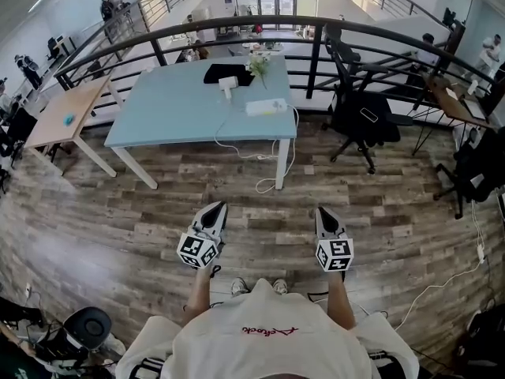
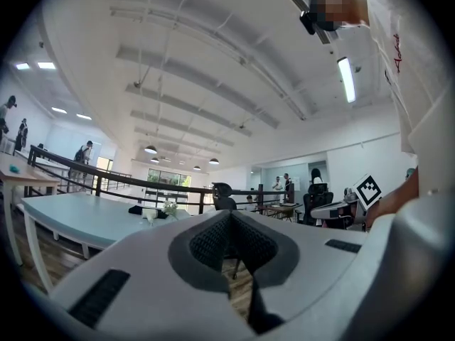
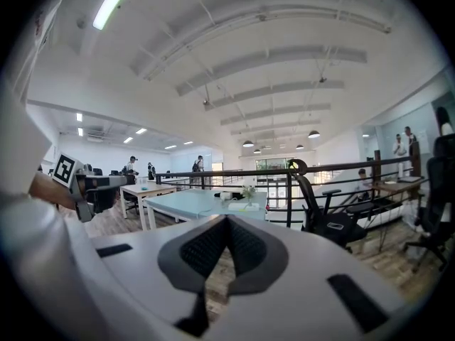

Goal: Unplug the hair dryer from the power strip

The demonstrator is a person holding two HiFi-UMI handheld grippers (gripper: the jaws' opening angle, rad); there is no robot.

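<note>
Progress looks like zero so far: none of the unplugging is done, & you're not yet w/in reach. You stand on the wood floor (image 1: 118, 227) w/ your left hand-held gripper (image 1: 216, 210) & right hand-held gripper (image 1: 325, 213) held out in front of your body. Both are clenched tight on nothing: each gripper view shows the dark pads pressed together w/ no object btw them, only the room beyond.

The hair dryer (image 1: 227, 86), white, lies toward the far side of the light-blue table (image 1: 173, 113), well apart from both grippers. The power strip (image 1: 266, 107), also white, sits nearer you, close to the table's right edge. A white cord (image 1: 278, 160) drops off that edge & coils on the floor by the table leg. Whether the dryer's plug is seated in the strip is too small to tell from here. I'd judge it is, since nothing has been touched.

Left to do, approx in order: walk up to the table, open a gripper, steady the strip w/ one & pull the plug w/ the other. An office chair (image 1: 359, 117) stands right of the table, by the railing (image 1: 316, 50). Keep clear of it on approach.
</note>
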